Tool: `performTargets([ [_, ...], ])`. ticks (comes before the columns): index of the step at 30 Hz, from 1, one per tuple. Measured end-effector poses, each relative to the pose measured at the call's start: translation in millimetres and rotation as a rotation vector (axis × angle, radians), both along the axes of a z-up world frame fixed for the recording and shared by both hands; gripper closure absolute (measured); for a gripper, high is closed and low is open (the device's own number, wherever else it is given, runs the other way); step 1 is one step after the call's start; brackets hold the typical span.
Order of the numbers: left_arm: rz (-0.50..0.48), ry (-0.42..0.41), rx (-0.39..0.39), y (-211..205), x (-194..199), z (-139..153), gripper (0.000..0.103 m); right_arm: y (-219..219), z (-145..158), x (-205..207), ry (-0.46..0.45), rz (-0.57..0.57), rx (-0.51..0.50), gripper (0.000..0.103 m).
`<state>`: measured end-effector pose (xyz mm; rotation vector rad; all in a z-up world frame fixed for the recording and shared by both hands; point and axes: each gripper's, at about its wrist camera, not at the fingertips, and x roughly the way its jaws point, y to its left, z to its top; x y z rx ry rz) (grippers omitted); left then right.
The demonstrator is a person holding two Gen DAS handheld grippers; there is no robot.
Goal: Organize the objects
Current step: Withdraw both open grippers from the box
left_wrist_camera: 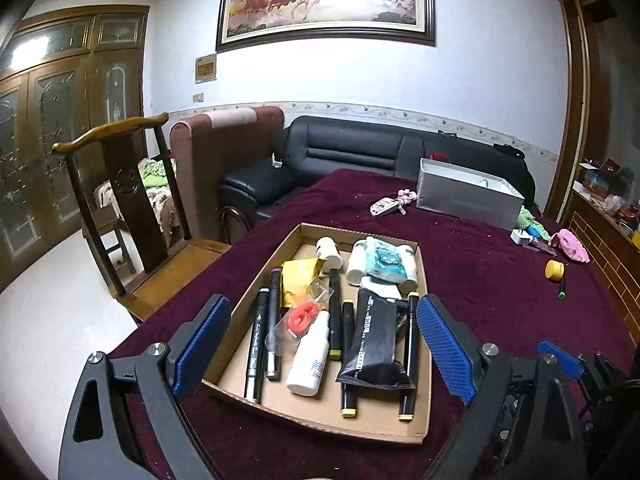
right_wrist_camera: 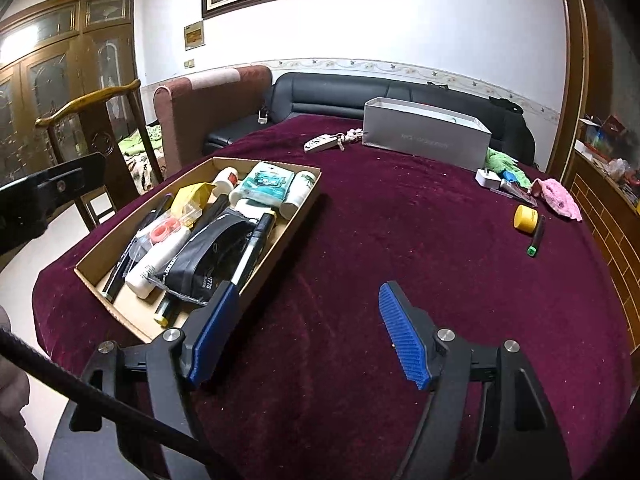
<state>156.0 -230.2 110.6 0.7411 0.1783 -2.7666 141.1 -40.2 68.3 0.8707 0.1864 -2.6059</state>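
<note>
A table covered with a dark red velvet cloth [right_wrist_camera: 400, 240] fills the lower part of both views. The cloth has a soft pile and small pale crumbs on it. Behind the table stand a black leather sofa [left_wrist_camera: 352, 148], a brown-pink armchair [left_wrist_camera: 224, 152] and a carved wooden chair [left_wrist_camera: 132, 196]. On the white wall hangs a framed painting of horses [left_wrist_camera: 324, 0], partly washed out by glare. A wooden cabinet with glass doors [left_wrist_camera: 52, 112] stands at the left.

A shallow cardboard tray [left_wrist_camera: 236, 320] lies on the cloth and holds many small things packed close together: long black markers [left_wrist_camera: 256, 344], a white plastic bottle [left_wrist_camera: 310, 356], a shiny black pouch [left_wrist_camera: 374, 340], a yellow packet [left_wrist_camera: 298, 278], a red ring in clear wrapping [left_wrist_camera: 302, 316] and a soft pack of tissues [left_wrist_camera: 382, 260] resting on white round containers. Some markers are half hidden under the pouch.

Well apart from the tray, near the right edge of the table, a yellow round piece [right_wrist_camera: 526, 219] lies just beside a dark marker with green tip [right_wrist_camera: 536, 238]. Farther back sit a grey open box [right_wrist_camera: 424, 136], a key fob [right_wrist_camera: 322, 143], a white charger [right_wrist_camera: 488, 178] and a pink knitted thing [right_wrist_camera: 558, 198].

The left gripper [left_wrist_camera: 322, 346] hovers over the near end of the tray, its blue ribbed pads wide apart and holding nothing. The right gripper [right_wrist_camera: 306, 336] hangs above bare cloth beside the tray, jaws also spread and empty. A black cable [right_wrist_camera: 100, 404] crosses its lower left corner.
</note>
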Motion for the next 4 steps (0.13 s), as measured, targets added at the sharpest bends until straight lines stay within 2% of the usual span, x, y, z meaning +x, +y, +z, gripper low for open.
performTargets([
  [4,0.001,-0.006,0.020,-3.3,-1.2,-2.8,0.012,-0.4,-1.2,-0.3,-0.005,0.002,0.002,0.030],
])
